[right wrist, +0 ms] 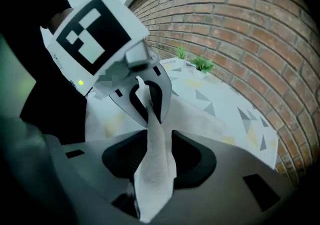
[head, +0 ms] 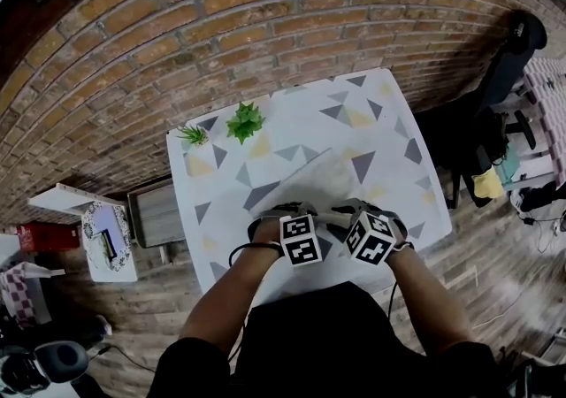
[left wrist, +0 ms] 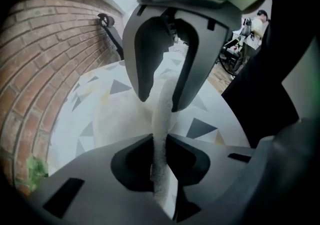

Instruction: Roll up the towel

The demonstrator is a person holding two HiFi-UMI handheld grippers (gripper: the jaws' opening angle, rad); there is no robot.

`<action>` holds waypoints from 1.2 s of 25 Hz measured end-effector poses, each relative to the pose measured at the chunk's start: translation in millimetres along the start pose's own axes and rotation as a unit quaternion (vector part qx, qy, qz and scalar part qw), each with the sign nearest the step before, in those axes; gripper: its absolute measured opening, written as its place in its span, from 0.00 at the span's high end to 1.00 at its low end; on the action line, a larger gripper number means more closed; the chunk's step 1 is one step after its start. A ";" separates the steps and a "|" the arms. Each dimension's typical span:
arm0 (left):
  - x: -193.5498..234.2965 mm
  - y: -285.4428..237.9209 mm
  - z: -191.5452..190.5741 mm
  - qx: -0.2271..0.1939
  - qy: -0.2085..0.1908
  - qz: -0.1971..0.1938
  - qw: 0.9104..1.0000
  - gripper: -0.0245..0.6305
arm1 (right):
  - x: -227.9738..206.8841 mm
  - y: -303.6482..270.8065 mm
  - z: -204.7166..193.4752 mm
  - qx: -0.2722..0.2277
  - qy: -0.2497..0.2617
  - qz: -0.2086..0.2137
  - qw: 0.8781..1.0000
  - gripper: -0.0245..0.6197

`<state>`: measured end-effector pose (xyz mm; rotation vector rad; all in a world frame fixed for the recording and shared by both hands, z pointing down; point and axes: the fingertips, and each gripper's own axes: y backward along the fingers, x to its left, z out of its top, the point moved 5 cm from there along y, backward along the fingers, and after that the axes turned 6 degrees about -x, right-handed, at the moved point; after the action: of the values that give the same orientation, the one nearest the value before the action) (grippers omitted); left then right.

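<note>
Towel (head: pixel 309 182) lies pale and partly flat on the table (head: pixel 389 122), with its near edge lifted off the top where our two tools meet. We see the left gripper (left wrist: pixel 160 156) pressed together on a thin, upright fold of that cloth, which runs straight through its jaws and on toward the other tool. We see the right gripper (right wrist: pixel 156 154) with its jaws spread; a thicker bunch of the towel hangs between them and drapes over the front, but the pads do not seem to press on it. From the left gripper view the right tool's fingers stand apart on either side of the strip. The two grippers sit just beside each other at the table's near edge, both pointing steeply down, their marker cubes facing up at us. The tabletop is white with grey and yellow triangles. At its far left corner stand two small plants (head: pixel 245 120), close to the brick wall (head: pixel 177 16).
</note>
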<state>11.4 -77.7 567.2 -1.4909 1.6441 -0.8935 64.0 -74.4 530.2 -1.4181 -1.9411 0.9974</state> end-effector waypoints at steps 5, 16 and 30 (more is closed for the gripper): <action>-7.5 -7.5 -9.2 0.007 0.050 -0.059 0.997 0.87 | 18.0 -4.8 6.8 -0.001 0.015 0.020 1.000 0.71; -20.6 -11.1 -17.7 0.008 0.062 -0.123 0.990 0.87 | 27.0 -39.7 -35.2 0.051 -0.037 0.057 0.996 0.83; -5.7 7.8 -22.2 0.046 -0.038 -0.066 0.996 0.68 | 2.1 -44.2 -34.6 0.062 -0.102 0.117 0.986 0.83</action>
<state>-11.5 -70.9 571.7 -1.5650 1.4428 -0.9588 65.4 -71.5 586.3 -1.5485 -1.8432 1.3965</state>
